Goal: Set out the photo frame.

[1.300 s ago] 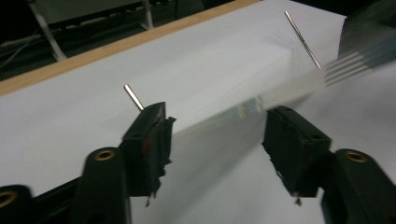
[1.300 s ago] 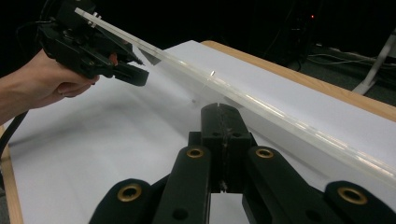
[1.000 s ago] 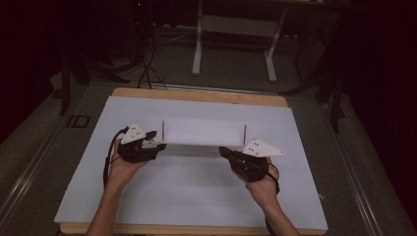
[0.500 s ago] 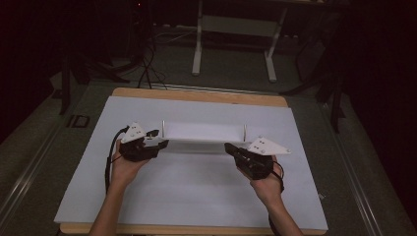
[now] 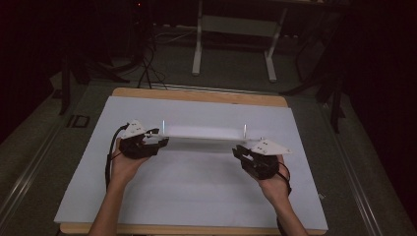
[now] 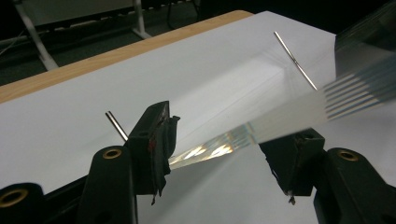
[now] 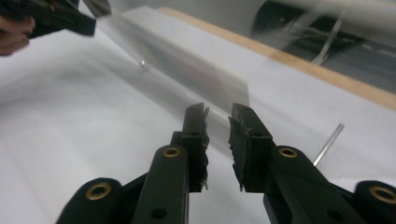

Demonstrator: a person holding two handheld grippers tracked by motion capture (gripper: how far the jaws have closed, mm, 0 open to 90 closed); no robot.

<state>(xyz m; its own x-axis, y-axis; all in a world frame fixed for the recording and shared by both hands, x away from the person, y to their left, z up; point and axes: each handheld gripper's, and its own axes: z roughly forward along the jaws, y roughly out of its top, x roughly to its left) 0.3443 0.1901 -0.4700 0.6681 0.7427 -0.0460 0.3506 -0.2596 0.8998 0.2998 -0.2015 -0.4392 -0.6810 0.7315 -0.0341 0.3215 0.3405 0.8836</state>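
The left gripper [image 5: 158, 141] has its jaws set around the left end of a clear plastic sheet [image 5: 204, 132]. In the left gripper view the edge of the sheet [image 6: 219, 149] runs between the two black jaws and meets the left one, while the right jaw stands a little apart from it, so I cannot tell if the pads really press on it. The right gripper [image 5: 239, 153] has just been opening its jaws. In the right gripper view there is a narrow gap between them with nothing inside, and the near end of the sheet [image 7: 196, 70] is just beyond the fingertips, blurred.

The sheet is long, narrow and see-through. It lies across the middle of the table, from the left gripper toward the right one, over a white mat [image 5: 196, 196]. Its left end looks lifted off the mat in the left gripper view; if the right end touches the mat is hard to say.

Two thin metal pins stand up from the mat, one near each end of the sheet: the left pin [image 5: 163, 129] just beside the left gripper, and the right pin [image 5: 244, 131] behind the right gripper.

The mat covers almost all of the wooden table [image 5: 196, 95], which shows as a light brown strip along the far edge. Each gripper is held in a hand that comes from the near side. Behind the table a white metal frame [image 5: 236, 39] stands on the dark floor.
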